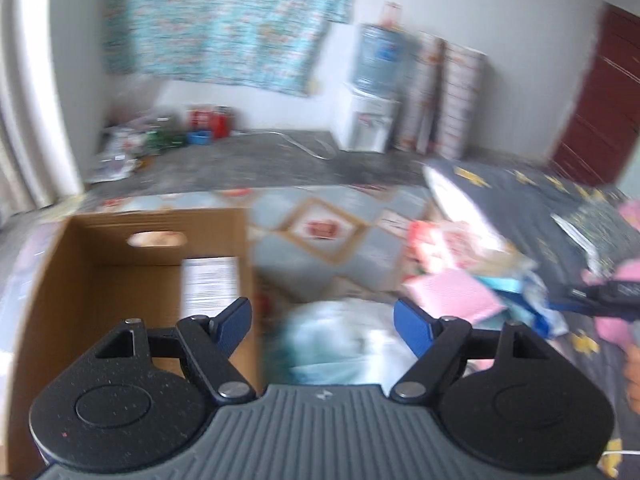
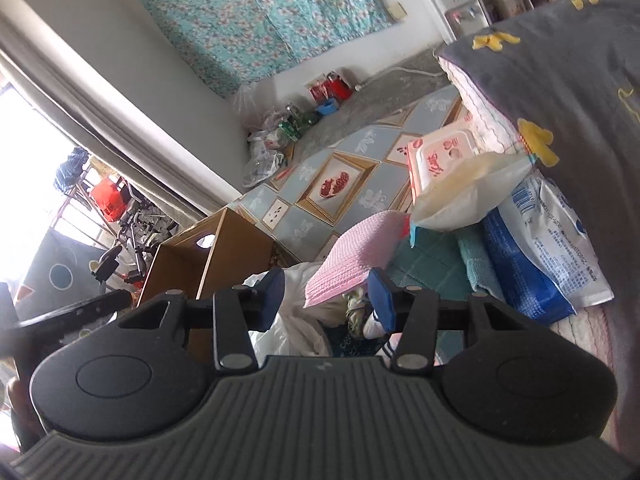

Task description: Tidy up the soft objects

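Home bedroom: bed (image 2: 360,160) with patterned sheet, grey quilt (image 2: 560,80), floral cloth (image 1: 224,20) hung on wall, water dispenser (image 1: 368,120) on the floor, red door (image 1: 600,100), curtain (image 2: 80,100) by window.

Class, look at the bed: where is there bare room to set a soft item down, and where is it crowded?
Free: the patterned bedsheet between the cardboard box and the wipes pack. The box also looks mostly bare inside. Crowded: the heap beside the grey quilt, with the pink cloth, blue packet and white bag overlapping.
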`<state>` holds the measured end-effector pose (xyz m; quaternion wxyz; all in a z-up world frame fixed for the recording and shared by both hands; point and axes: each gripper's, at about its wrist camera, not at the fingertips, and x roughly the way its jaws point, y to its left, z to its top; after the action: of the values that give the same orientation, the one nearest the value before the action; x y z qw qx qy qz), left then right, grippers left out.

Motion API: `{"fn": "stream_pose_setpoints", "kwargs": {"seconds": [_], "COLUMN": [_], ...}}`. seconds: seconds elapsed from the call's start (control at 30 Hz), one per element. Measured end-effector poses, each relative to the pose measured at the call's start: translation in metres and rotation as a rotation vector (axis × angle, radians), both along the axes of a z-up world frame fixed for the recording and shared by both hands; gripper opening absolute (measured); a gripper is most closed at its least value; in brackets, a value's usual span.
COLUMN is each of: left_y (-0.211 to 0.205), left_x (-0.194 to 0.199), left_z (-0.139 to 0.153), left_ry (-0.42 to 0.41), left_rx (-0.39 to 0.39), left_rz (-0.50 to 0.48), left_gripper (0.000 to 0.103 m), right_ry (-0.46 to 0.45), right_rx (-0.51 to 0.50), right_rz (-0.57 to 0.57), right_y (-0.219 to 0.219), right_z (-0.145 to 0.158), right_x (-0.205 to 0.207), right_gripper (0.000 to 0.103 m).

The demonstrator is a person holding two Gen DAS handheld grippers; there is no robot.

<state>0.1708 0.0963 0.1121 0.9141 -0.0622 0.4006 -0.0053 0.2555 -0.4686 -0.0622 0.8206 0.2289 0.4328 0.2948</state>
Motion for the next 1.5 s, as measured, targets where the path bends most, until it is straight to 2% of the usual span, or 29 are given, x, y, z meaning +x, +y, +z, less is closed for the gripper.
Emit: {"fn": "stream_pose_setpoints", "kwargs": {"seconds": [0.07, 0.13, 0.23, 0.33, 0.5, 0.6, 0.73, 0.93, 1.07, 1.27, 1.5], "left_y": [-0.023, -0.040, -0.047, -0.043, -0.044, -0.049, -0.053, -0.060, -0.061, -0.062, -0.052], "left_x": [0.021, 0.043, 0.077, 0.100, 0.133, 0.147, 0.160, 0.160, 0.151, 0.124, 0.073], "left_z": [-0.012, -0.027, -0.055, -0.077, -0.114, -0.130, -0.147, -0.142, -0.129, -0.097, -0.051], "left_ry": [0.029, 0.090, 0.210, 0.284, 0.388, 0.438, 0.487, 0.464, 0.430, 0.362, 0.269], "left_rx": [-0.021, -0.074, -0.218, -0.335, -0.449, -0.485, -0.537, -0.496, -0.490, -0.463, -0.433], "left_rz": [-0.045, -0.058, -0.038, -0.003, 0.034, 0.044, 0.054, 0.040, 0.021, -0.014, -0.032], "left_gripper": [0.077, 0.071, 0.065, 0.065, 0.065, 0.064, 0.057, 0.047, 0.047, 0.046, 0.045], "right_ry": [0.032, 0.060, 0.089, 0.114, 0.151, 0.170, 0.175, 0.145, 0.113, 0.062, -0.019], "right_rx": [0.000, -0.002, -0.010, -0.008, 0.024, 0.043, 0.054, 0.048, 0.060, 0.081, 0.104], "right_rz": [-0.004, -0.009, -0.003, -0.002, -0.001, 0.001, 0.018, 0.026, 0.031, 0.039, 0.066], "right_y": [0.005, 0.009, 0.016, 0.019, 0.020, 0.022, 0.023, 0.022, 0.019, 0.014, 0.025], "right_z": [-0.008, -0.017, -0.030, -0.042, -0.061, -0.070, -0.076, -0.074, -0.062, -0.035, 0.004], "right_x": [0.012, 0.024, 0.037, 0.049, 0.065, 0.071, 0.075, 0.073, 0.064, 0.035, -0.013], "right_gripper": [0.046, 0.045, 0.044, 0.043, 0.038, 0.036, 0.028, 0.024, 0.024, 0.024, 0.024]}}
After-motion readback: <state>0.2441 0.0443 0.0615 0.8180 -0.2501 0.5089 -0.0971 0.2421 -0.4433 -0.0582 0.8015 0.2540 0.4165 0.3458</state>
